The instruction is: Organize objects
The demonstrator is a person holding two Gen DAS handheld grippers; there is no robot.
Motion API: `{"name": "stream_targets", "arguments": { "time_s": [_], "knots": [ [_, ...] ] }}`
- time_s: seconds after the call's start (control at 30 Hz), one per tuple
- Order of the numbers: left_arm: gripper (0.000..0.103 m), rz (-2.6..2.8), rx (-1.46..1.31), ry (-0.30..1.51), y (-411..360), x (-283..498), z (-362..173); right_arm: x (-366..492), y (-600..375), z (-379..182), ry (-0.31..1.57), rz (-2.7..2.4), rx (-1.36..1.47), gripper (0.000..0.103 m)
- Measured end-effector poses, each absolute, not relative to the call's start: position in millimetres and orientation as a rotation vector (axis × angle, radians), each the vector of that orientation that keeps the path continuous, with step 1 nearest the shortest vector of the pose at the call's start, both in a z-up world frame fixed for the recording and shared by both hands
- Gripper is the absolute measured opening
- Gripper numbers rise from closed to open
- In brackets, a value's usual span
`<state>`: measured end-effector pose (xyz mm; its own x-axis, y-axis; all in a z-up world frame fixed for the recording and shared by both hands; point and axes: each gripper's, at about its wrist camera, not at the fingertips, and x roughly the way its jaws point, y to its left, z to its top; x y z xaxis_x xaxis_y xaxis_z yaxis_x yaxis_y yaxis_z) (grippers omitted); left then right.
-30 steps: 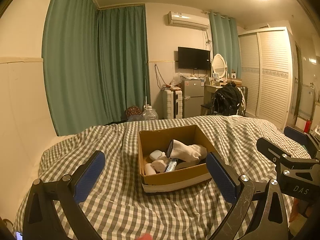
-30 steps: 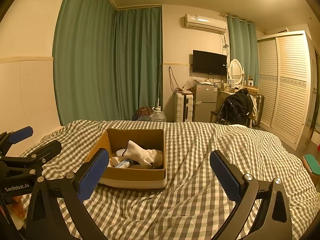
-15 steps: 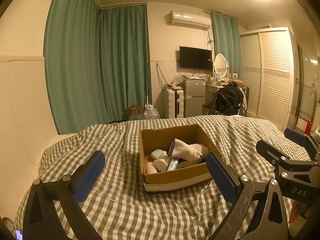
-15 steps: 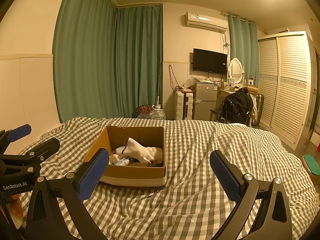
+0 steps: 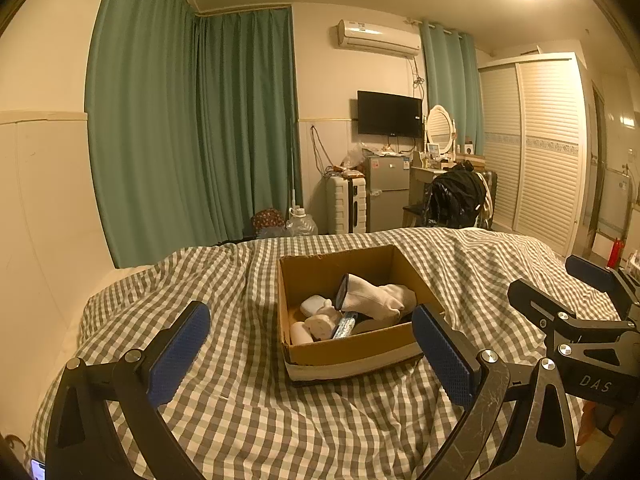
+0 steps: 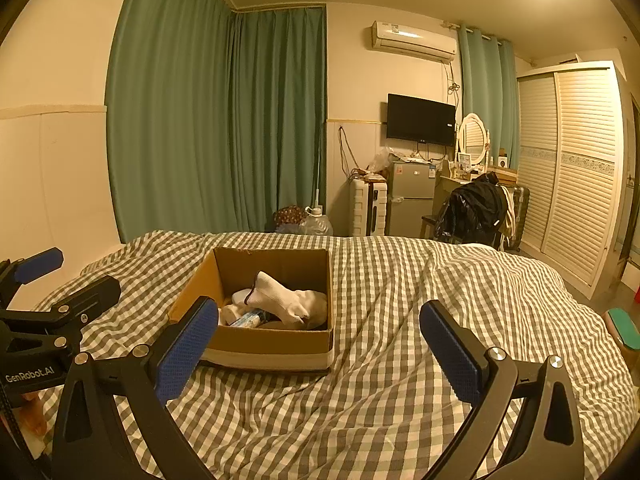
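An open cardboard box (image 5: 360,350) sits on the checked bedspread (image 5: 240,400); it also shows in the right wrist view (image 6: 264,344). Inside lie a white sock (image 5: 376,300), a small white case (image 5: 314,305), a rolled white cloth (image 5: 320,326) and a blue-labelled tube (image 5: 345,325). The sock (image 6: 288,300) and tube (image 6: 247,319) show from the right too. My left gripper (image 5: 312,354) is open and empty, in front of the box. My right gripper (image 6: 318,354) is open and empty, in front of the box and right of it.
The bedspread (image 6: 400,360) is wrinkled around the box. Green curtains (image 5: 192,128) hang behind the bed. A white suitcase (image 5: 346,210), small fridge (image 5: 386,194), a chair with a black bag (image 5: 456,200) and a louvred wardrobe (image 5: 536,148) stand beyond the far edge.
Both views have tilted slightly, so the box and bed sit a little lower in frame. Both grippers stay open and the box contents have not moved.
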<state>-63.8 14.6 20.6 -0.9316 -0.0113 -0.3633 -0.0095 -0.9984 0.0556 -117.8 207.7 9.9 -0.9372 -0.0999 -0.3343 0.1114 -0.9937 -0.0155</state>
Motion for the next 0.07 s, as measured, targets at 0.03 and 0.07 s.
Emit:
{"name": "stream_targets", "arguments": {
  "time_s": [0.03, 0.07],
  "knots": [
    [0.103, -3.087, 0.582, -0.088, 14.9, -63.8, 20.6, -118.3, 207.5, 10.3, 0.052, -2.990, 0.513, 0.101],
    [0.103, -3.089, 0.583, -0.088, 14.8, -64.1, 20.2, -118.4, 207.5, 10.3, 0.051, -2.990, 0.514, 0.101]
  ]
}}
